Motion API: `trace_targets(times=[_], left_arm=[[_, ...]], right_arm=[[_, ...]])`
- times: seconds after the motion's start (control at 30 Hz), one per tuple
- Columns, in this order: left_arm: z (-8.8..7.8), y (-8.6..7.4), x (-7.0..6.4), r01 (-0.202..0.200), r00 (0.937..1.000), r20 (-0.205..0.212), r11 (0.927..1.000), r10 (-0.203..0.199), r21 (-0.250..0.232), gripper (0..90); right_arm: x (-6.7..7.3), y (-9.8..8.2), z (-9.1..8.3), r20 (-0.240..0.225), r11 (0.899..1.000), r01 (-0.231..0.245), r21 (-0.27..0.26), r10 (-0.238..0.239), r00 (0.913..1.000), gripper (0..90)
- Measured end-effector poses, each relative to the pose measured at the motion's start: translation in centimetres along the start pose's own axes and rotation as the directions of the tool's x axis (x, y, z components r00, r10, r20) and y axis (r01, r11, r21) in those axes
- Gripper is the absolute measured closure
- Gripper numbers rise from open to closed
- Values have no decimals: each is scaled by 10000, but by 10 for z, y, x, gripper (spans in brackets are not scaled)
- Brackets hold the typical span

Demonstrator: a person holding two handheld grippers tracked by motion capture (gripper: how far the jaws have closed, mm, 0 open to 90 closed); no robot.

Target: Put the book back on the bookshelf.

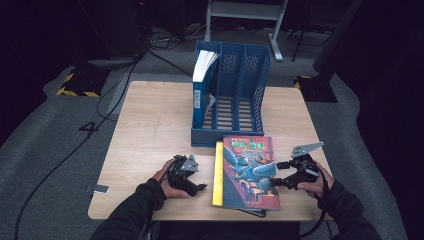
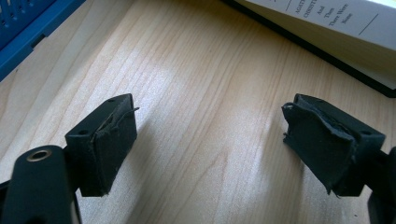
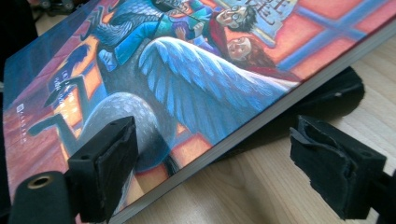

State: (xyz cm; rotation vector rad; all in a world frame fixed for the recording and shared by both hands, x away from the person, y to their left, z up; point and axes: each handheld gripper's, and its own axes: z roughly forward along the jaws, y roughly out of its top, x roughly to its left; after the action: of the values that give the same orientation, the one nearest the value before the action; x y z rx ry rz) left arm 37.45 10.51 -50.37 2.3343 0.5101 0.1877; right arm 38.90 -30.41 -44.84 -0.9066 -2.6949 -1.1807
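Observation:
A colourful illustrated book (image 1: 248,172) lies flat near the table's front edge, on top of a dark-edged book whose pale strip (image 1: 218,172) shows along its left side. My left gripper (image 1: 199,183) rests on the wood just left of the pair, its jaws open over bare table (image 2: 210,140), with the pale book (image 2: 327,21) beyond them. My right gripper (image 1: 276,174) is at the colourful book's right edge, open (image 3: 210,158). One jaw hangs over the cover (image 3: 187,70) and the other over the table, neither pressing.
A blue three-slot file rack (image 1: 252,90) stands behind the books, with its corner in the left gripper view (image 2: 28,23). A blue-spined book (image 1: 202,85) stands upright in its left slot. Bare wooden tabletop (image 1: 150,125) lies to the left.

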Motion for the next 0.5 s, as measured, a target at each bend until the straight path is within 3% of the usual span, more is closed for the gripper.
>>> trace_targets(times=[0.2, 0.47, 0.5], left_arm=[[1, 1, 0, -1, 10000, 36, 10000, 1, -19, 157], [2, 2, 1, -88, 9999, 105, 10000, 88, 38, 153], [2, 2, 1, -61, 9999, 117, 10000, 61, 47, 152]], right_arm=[[-1, 3, 3, -414, 9999, -22, 142, 27, 9991, 181], [5, 9, -1, -68, 9992, 300, 270, -298, 9995, 186], [5, 9, -2, 44, 9992, 361, 175, -362, 9993, 222]])
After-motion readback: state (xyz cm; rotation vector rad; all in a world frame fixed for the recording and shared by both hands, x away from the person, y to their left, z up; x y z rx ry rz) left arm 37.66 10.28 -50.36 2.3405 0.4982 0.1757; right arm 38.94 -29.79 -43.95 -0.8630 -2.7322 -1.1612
